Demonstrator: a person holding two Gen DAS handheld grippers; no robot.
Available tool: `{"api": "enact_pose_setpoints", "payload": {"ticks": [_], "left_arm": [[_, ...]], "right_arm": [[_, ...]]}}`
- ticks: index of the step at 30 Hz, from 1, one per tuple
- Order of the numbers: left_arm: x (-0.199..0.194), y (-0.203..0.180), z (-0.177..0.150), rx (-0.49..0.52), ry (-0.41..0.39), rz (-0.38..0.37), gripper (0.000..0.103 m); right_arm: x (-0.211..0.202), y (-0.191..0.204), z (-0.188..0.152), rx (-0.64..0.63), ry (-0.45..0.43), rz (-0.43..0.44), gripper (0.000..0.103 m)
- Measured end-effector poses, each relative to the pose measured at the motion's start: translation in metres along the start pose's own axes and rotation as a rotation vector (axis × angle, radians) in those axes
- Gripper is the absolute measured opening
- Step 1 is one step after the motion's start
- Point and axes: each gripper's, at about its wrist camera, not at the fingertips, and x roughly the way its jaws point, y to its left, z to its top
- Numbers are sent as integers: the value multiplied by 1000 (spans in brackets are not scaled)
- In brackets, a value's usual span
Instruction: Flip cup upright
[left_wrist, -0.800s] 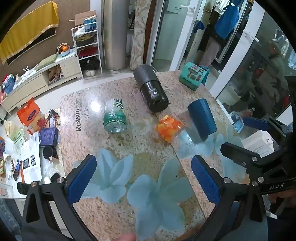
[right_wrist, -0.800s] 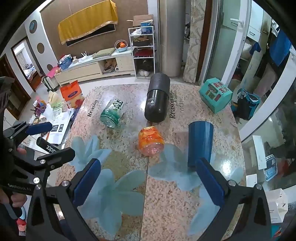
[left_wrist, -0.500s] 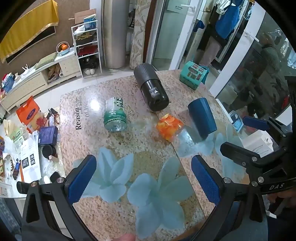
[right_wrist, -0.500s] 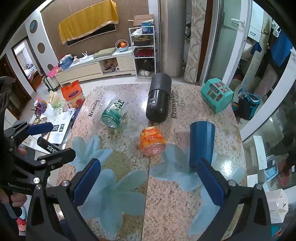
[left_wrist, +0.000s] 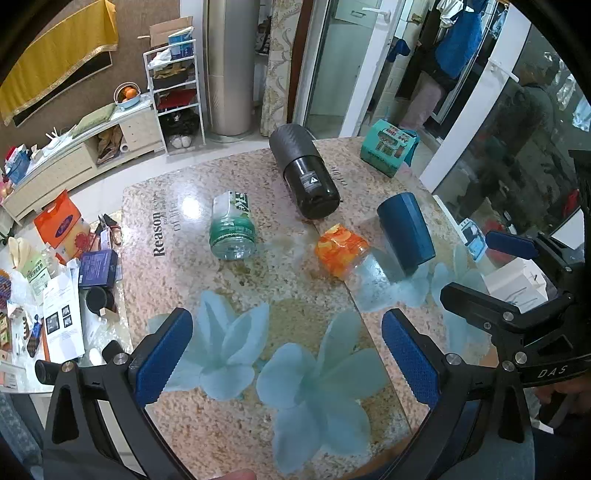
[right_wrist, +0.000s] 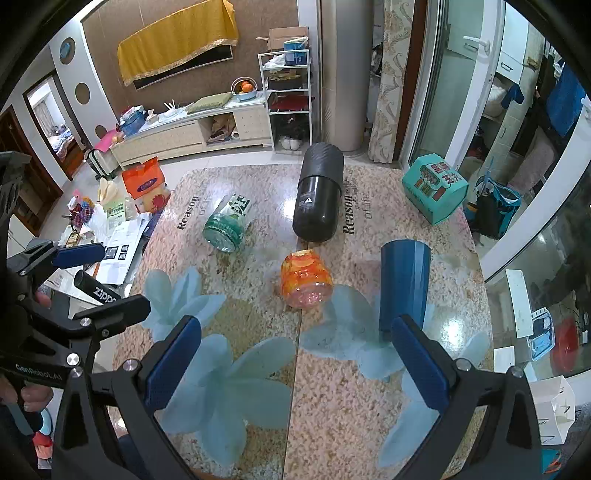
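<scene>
Approach stage. My left gripper and right gripper both hang released and empty above the near table edge. Against the view 0.8 s ago, only a slight drift forward shows; nothing on the table has moved. The blue cup lies on its side just ahead of my right gripper's right finger, beside the orange jar; flipping it remains undone.

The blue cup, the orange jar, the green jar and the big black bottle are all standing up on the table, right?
No, they are all lying on their sides: the blue cup, orange jar, green jar and black bottle on the table. The right wrist view shows it.
</scene>
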Motion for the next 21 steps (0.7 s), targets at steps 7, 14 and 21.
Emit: {"api": "enact_pose_setpoints", "payload": {"ticks": [7, 14, 21], "left_arm": [[-1, -1, -1, 1, 0, 0, 103], [0, -4, -1, -2, 3, -2, 103], [0, -4, -2, -2, 2, -1, 103]], "right_arm": [[0, 0, -2, -2, 2, 3, 103], [0, 1, -2, -2, 4, 3, 103], [0, 1, -3, -3, 4, 4, 103]]}}
